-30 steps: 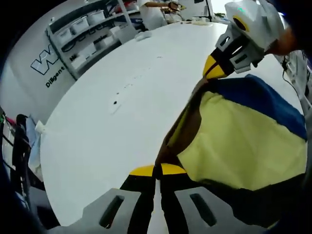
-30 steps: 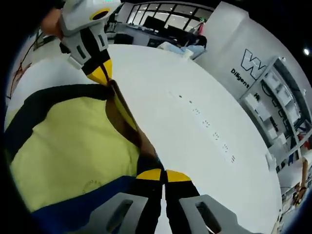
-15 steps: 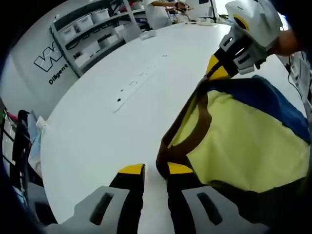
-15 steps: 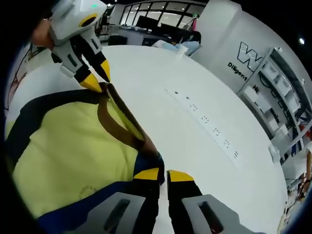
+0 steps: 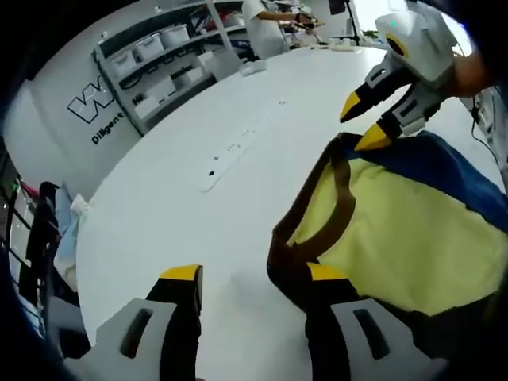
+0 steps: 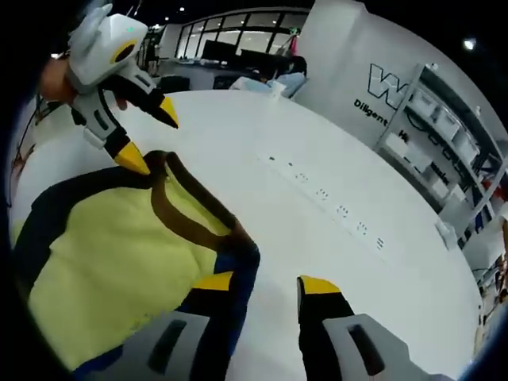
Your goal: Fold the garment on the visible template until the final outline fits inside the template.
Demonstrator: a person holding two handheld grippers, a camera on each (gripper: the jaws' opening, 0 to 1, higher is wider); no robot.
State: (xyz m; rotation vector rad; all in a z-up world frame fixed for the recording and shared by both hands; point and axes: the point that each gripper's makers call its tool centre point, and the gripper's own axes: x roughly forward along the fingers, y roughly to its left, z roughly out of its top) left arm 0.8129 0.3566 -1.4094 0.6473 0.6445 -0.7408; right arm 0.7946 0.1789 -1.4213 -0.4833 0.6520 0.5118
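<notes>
A yellow garment [image 5: 397,230] with a brown band [image 5: 337,190] and blue and dark edges lies on the white table [image 5: 175,214]. My left gripper [image 5: 254,278] is open, and the garment's near corner touches its right-hand fingertip [image 5: 325,274]. The right gripper [image 5: 361,121] hovers open at the garment's far corner. In the right gripper view the garment [image 6: 103,246] spreads to the left, its brown band [image 6: 190,210] running toward me. My right gripper [image 6: 266,284] stands open with the blue corner at its left finger. The left gripper [image 6: 151,135] is open at the far corner.
A white power strip [image 5: 238,147] lies on the table beyond the garment, also seen as the strip [image 6: 325,194]. Shelves with bins [image 5: 159,63] stand along the wall. A person [image 5: 266,20] is at the far end of the table.
Both grippers have opened and let go of the garment's brown-banded edge, which has dropped onto the table. Both have pulled back a little.
</notes>
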